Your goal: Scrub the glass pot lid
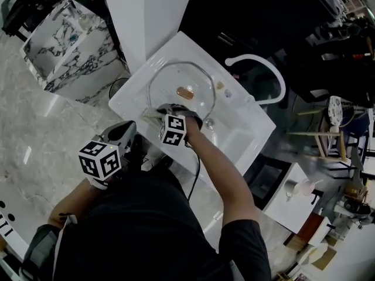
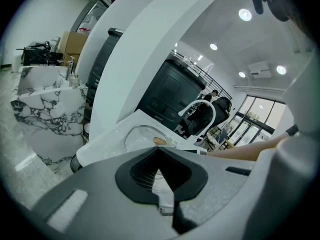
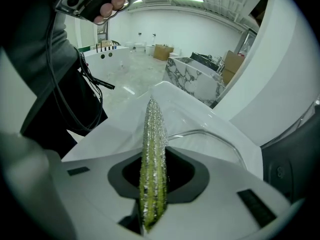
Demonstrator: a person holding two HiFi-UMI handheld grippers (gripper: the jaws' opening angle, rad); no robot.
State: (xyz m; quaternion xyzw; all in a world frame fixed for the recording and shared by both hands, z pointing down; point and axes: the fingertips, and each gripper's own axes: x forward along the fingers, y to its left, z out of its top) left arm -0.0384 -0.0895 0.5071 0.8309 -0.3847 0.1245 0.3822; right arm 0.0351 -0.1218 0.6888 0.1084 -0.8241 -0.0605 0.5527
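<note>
The round glass pot lid [image 1: 176,75] with a tan knob [image 1: 186,91] lies in the white sink [image 1: 136,92]. My right gripper [image 1: 161,111] is at the lid's near edge, shut on a yellow-green scouring sponge with a silvery mesh [image 3: 152,129]. In the right gripper view the sponge stands on edge between the jaws, and the lid's rim [image 3: 210,136] curves just beyond it. My left gripper [image 1: 125,129] hangs off the sink's near-left corner, jaws together, nothing held. Its own view shows the lid [image 2: 142,136] ahead.
A white curved faucet [image 1: 265,69] arches over the sink's far right side. A white column [image 1: 146,10] rises behind the sink, and a marble-patterned block [image 1: 67,45] stands at the left. A cable runs down my right arm. Shelving and clutter fill the right side.
</note>
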